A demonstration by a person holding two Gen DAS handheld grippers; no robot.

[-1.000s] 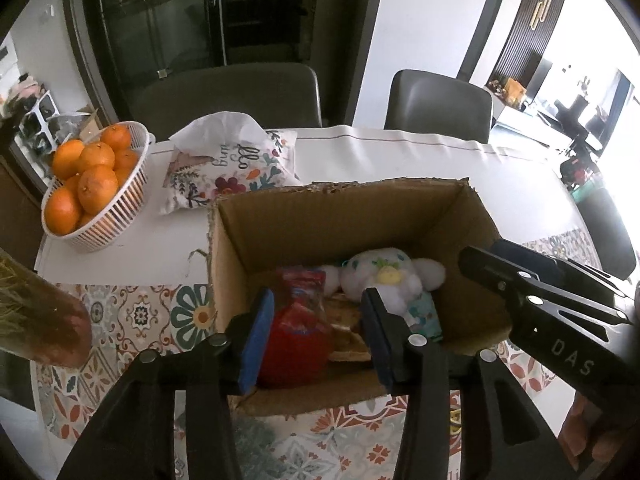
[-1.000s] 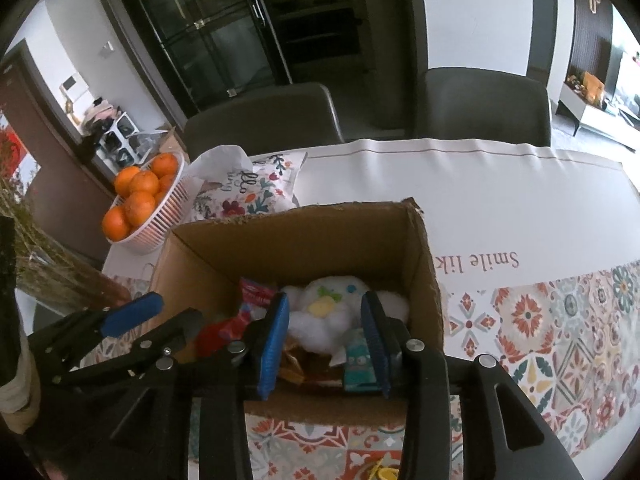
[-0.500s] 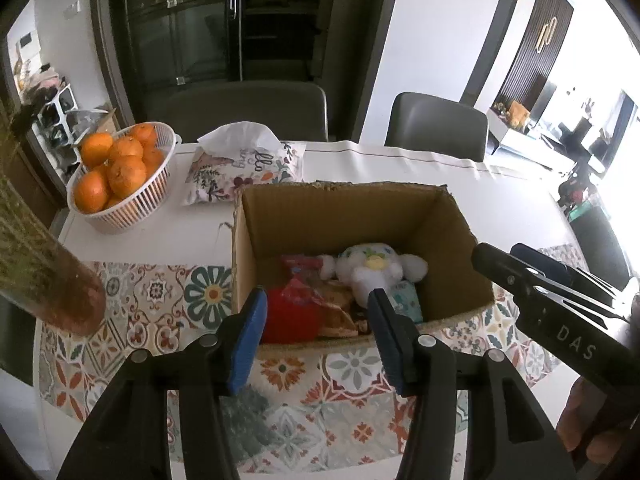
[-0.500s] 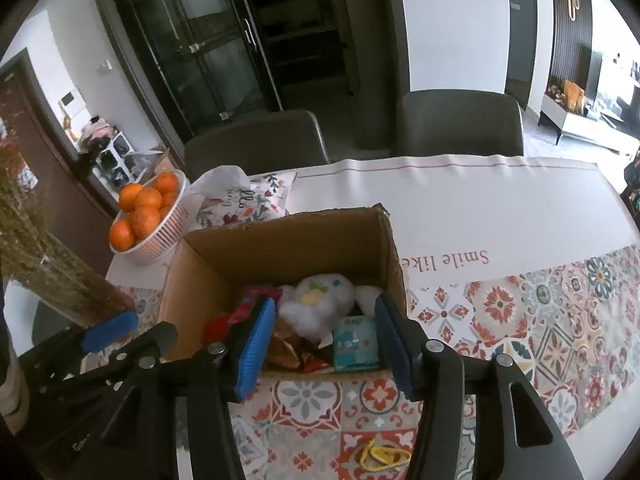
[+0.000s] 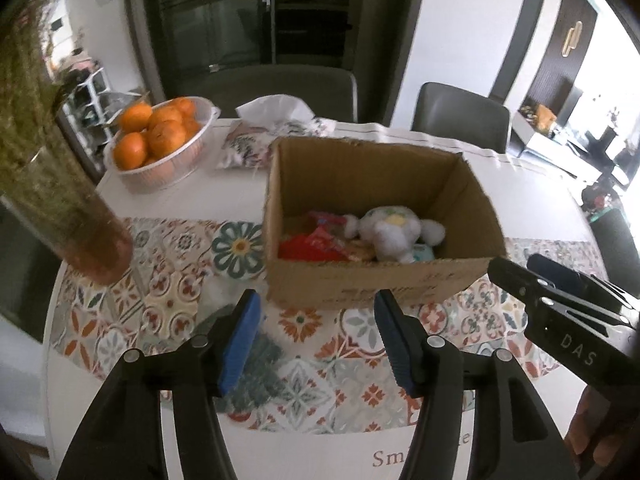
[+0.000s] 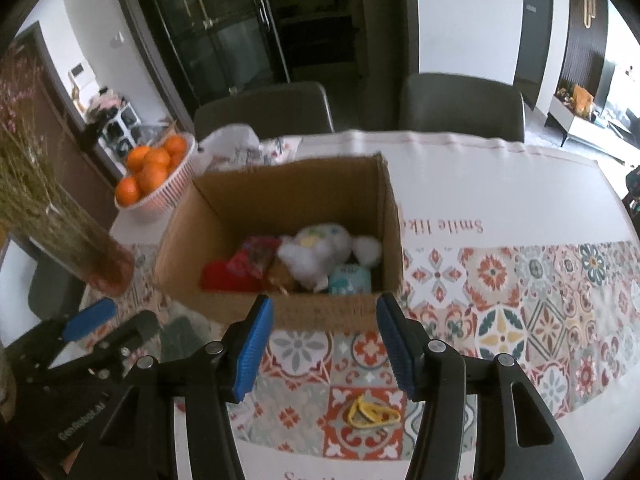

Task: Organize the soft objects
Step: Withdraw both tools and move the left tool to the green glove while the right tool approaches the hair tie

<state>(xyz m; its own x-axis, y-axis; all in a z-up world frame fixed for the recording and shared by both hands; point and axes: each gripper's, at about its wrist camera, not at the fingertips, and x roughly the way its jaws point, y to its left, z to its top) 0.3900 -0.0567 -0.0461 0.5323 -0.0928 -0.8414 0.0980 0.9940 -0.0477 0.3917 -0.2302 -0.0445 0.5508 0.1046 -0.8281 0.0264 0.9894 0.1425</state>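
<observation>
Left gripper: jaws are seen spread, nothing between the blue pads, only patterned tablecloth visible in the gap. The jaws have just been opening further. Right gripper: jaws likewise spread and empty; they have been opening within the last second, with no object between them. Both tools are held above the table, angled downward, clear of the box.

The cardboard box is found just ahead of the left gripper's fingertips, its near wall facing the tool; from the right wrist view the same box sits directly ahead of the right gripper and slightly to its left. Inside, the soft objects are gathered along the near side: a white plush toy at centre, a red soft item to its left, a crinkled red snack-type packet behind that, and a pale blue-green pack to the right of the plush. A brownish item lies under the plush; its kind cannot be told.

Ahead and left of the left gripper, a white basket of oranges and a floral tissue pouch are noted beyond the box. A glass vase with dried stems stands far left. A yellow rubber band lies on the cloth directly below the right gripper's gap. The right gripper is seen at the right edge of the left wrist view, with part of a hand below it.
</observation>
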